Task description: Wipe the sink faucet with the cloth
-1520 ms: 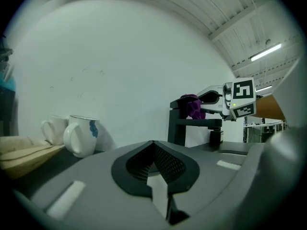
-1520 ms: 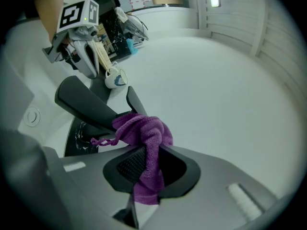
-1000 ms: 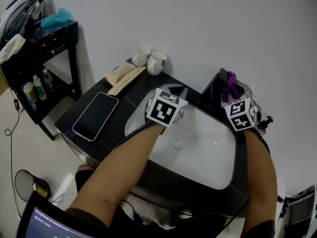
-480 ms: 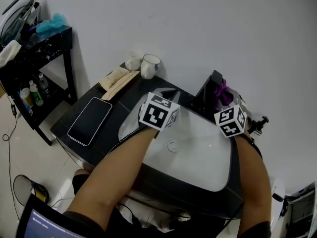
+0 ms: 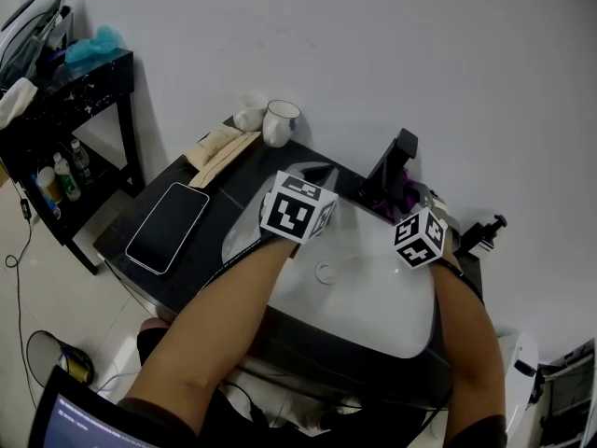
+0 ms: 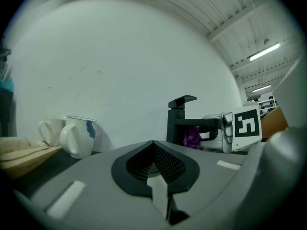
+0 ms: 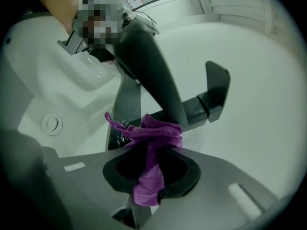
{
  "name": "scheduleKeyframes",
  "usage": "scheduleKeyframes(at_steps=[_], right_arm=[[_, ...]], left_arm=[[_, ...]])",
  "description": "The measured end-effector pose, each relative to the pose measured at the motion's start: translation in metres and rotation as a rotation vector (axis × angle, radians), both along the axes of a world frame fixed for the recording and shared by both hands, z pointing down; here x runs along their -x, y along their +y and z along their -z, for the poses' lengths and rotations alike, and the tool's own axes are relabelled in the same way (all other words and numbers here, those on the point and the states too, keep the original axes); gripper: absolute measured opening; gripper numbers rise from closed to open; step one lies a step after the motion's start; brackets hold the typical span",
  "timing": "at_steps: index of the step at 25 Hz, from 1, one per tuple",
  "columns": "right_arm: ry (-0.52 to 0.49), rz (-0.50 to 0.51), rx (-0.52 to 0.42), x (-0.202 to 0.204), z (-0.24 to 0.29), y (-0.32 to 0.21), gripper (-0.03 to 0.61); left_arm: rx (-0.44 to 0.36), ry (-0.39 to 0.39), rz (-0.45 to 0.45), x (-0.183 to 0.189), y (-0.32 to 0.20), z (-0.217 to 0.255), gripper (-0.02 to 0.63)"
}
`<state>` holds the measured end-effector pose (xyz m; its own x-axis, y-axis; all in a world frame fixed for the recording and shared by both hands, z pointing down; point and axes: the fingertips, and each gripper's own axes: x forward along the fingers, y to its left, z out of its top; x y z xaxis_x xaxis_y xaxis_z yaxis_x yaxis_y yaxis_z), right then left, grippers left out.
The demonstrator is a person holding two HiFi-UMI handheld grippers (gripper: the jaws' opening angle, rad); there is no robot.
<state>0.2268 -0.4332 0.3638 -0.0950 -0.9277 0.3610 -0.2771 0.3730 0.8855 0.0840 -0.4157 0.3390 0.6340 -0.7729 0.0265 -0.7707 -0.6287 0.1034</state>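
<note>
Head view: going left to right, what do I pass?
Black shelf → phone → left gripper → right gripper, shut on the purple cloth. Mugs and faucet overlap the grippers, so left out.

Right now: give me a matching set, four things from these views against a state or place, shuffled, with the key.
1. purple cloth
2. faucet
3. phone
4. left gripper

A. flat on the dark counter, left of the basin
B. shut, nothing between its jaws
C. clamped in the right gripper, bunched against the faucet
D. black, upright behind the basin

Pairs: 1-C, 2-D, 3-A, 4-B
</note>
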Motion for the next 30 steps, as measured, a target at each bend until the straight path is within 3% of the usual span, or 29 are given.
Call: scheduleKeyframes(at_steps=[10,13,15,19,24,28,30], right_arm=[[-0.018,-0.007,0.055,0.002,-0.026,0.002,0.072],[-0.082,0.002,0.046,0.007,-0.021,0.013,0.072],[-0.183,0.001,0.045,0.012,-0.013,0.028,0.072],[-0.559,-0.005,0.05,0.033,0.005,0.058,0.072],[-1.15,-0.067,0.139,0.065,0.002,0.075,0.072],[-1.617,-0.169,0.171,0.083,-0.009,0.063,0.071],[-1.78,-0.223,0.147,0.085,-0.016,0.053,0.071]], left_arm=[[-0.006,0.002,-0.013,-0.002,0.001,0.001,0.018],[-0.006,0.009,-0.005,0.001,0.0,0.002,0.017],[-0.023,0.044,0.016,0.004,0.0,0.009,0.018],[-0.077,0.146,0.111,0.031,-0.001,0.029,0.017],[-0.142,0.278,0.201,0.071,0.006,0.062,0.017],[-0.302,0.321,0.193,0.09,0.035,0.105,0.017],[-0.386,0.323,0.196,0.1,0.052,0.122,0.017]])
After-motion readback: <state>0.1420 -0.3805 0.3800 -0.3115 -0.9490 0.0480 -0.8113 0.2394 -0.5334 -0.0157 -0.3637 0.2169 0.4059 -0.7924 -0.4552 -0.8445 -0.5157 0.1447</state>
